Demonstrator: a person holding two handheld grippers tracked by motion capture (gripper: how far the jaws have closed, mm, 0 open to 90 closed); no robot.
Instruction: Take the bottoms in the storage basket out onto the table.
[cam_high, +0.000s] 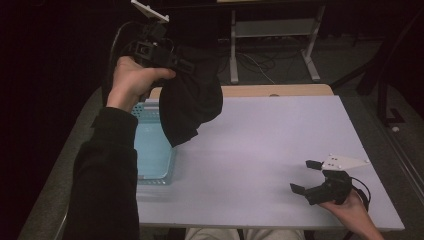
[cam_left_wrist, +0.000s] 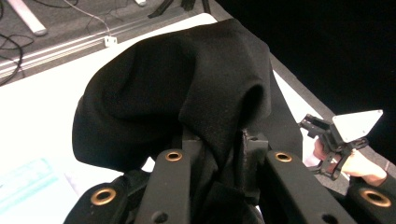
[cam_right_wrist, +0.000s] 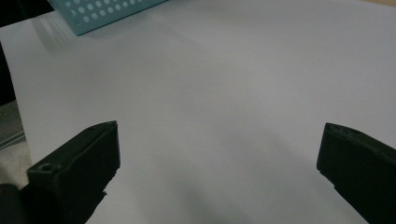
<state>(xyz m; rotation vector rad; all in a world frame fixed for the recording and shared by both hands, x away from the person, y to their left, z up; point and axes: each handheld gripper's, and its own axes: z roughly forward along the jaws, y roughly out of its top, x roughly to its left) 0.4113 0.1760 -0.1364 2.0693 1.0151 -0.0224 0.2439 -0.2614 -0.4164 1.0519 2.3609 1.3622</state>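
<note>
**A soft black cloth held up over the blue basket**

Near the bottom right of the high view, the right hand-held gripper (cam_high: 306, 176) rests low by the front edge of the white counter (cam_high: 260, 150). Its two jaws stand wide apart with nothing between them. In the right gripper view there is just bare counter ahead, with a corner of the blue basket (cam_right_wrist: 102, 11) at the top left of the frame.

Farther back, at the left of the high view, the blue basket (cam_high: 150, 150) sits on the counter. It has little holes in its walls.

Farthest up, at the upper left of the high view, the left hand-held gripper (cam_high: 157, 52) is lifted high. It is clamped on a black cloth (cam_high: 192, 100). The cloth hangs down in the air, and its low end dangles over the far right part of the basket. In the left gripper view, the black cloth (cam_left_wrist: 187, 93) is bunched between the jaws and puffs out in a big round lump.

The cloth looks soft, floppy and light. It droops and folds by its own weight, so it will not break. It may swing or slip if only a thin bit is pinched. A thick fold is the best place to hold it. The free gripper could take the hanging bottom edge to spread it out.
</note>
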